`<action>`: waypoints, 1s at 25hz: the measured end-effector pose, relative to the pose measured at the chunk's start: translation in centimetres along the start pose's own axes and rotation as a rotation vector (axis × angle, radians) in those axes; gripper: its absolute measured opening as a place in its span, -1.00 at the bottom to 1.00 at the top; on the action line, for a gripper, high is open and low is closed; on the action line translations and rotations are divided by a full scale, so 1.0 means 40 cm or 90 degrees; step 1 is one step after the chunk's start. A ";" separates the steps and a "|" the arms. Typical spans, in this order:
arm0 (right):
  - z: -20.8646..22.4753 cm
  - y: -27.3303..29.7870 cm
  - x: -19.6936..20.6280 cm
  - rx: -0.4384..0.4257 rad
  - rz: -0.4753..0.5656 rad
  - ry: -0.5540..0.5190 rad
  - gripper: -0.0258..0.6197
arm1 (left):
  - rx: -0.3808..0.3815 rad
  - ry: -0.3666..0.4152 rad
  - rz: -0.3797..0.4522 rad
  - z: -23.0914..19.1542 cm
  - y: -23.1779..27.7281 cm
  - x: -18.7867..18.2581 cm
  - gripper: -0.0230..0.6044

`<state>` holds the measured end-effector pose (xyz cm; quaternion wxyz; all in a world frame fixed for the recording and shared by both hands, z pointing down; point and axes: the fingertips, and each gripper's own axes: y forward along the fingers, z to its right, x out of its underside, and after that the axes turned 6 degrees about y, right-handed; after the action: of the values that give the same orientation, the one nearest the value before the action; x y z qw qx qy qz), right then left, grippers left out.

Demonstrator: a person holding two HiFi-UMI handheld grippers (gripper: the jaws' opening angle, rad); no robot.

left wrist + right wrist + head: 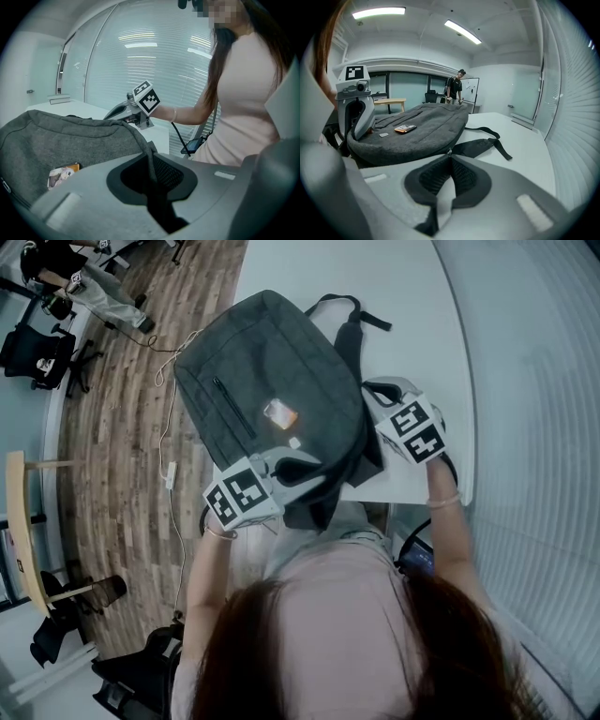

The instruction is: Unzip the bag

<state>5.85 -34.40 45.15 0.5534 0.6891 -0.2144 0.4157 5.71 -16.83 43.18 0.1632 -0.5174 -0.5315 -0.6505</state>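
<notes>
The dark grey fabric backpack (272,371) is laid flat on the white bench (394,296), with its near end at the bench edge closest to the person and its black shoulder strap (352,310) trailing off at the far side. A small orange-and-white tag (279,413) is seen on its upper face.

The left hand-held gripper (309,474) is closed on a fold of grey fabric at the near corner of the backpack; in the left gripper view the cloth is seen pinched between the two dark pads. The right hand-held gripper (372,390) is set against the side seam of the backpack, and in the right gripper view its jaws are seen brought together on a small metal zip pull (448,152), which stands just proud of the pad tips.

The step in hand is judged to be the pull itself: the backpack is anchored at one side and the slider is gripped at the other. How far the zip is already parted cannot be told, since the seam is hidden under both grippers in the head view.

For the next move, the zip pull is to be drawn along the line of the seam, away from the pinched corner, while the fabric is held taut by the left hand-held gripper. A pull across the teeth is to be avoided, as the small tab could be slipped from the pads or the slider jammed.
</notes>
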 end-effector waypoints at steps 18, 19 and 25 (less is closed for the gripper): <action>0.040 0.074 -0.026 -0.024 -0.003 -0.062 -0.89 | 0.009 -0.005 -0.002 -0.002 0.010 0.006 -0.78; 0.042 0.080 -0.028 -0.026 -0.004 -0.068 -0.89 | 0.008 -0.006 0.000 -0.003 0.010 0.005 -0.78; 0.054 0.106 -0.038 -0.041 -0.004 -0.086 -0.89 | 0.008 -0.009 -0.004 -0.003 0.013 0.011 -0.78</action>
<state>2.50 -37.93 46.31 0.5610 0.6983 -0.2623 0.3591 5.88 -16.98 43.82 0.1604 -0.5191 -0.5386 -0.6440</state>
